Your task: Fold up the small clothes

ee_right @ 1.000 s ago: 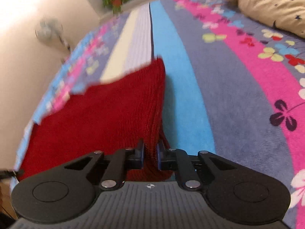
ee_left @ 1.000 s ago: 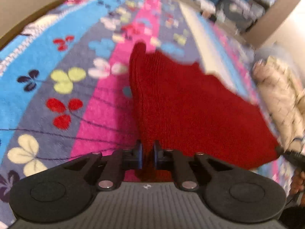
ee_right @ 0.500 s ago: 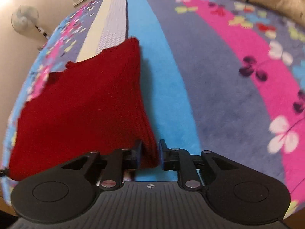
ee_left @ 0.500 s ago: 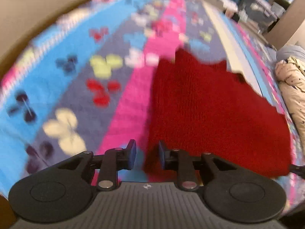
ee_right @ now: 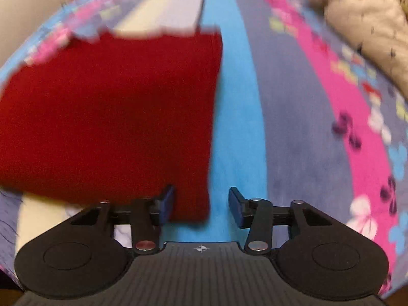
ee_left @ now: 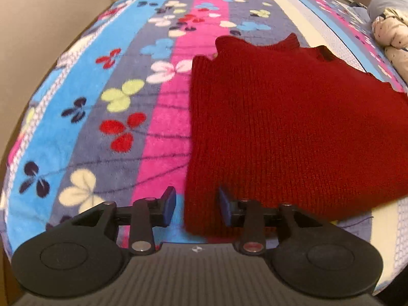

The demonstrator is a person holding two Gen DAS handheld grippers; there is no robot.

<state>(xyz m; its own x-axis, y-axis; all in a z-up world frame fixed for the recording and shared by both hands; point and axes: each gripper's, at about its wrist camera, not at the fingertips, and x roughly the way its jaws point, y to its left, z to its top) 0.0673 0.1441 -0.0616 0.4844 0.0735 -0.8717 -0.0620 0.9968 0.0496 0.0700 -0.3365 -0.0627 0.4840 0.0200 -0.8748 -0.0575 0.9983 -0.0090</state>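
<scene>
A red knitted garment (ee_left: 293, 127) lies flat on a bed covered by a fleece blanket (ee_left: 122, 117) striped in blue, grey-purple and pink, with a printed pattern of clover-like leaves in red, yellow, white and dark blue. No brand, label or readable writing shows on the garment or the blanket; the only mark is a small round crosshair symbol on the ribbed black body of each gripper.

In the left wrist view, the left gripper (ee_left: 196, 207) points down at the near left corner of the garment. Its jaws are opening, and the corner lies between the blue pads without being pinched; the right pad sits over the knit and the left pad over the blanket. The far edge of the garment shows uneven, notched shapes. A pale quilted bundle (ee_left: 390, 35) lies at the far right of the bed.

In the right wrist view, which is blurred, the right gripper (ee_right: 201, 206) points at the near right corner of the garment (ee_right: 109, 117). Its jaws are opening too, with the corner loose between the pads. A beige quilt (ee_right: 362, 20) lies at the upper right.
</scene>
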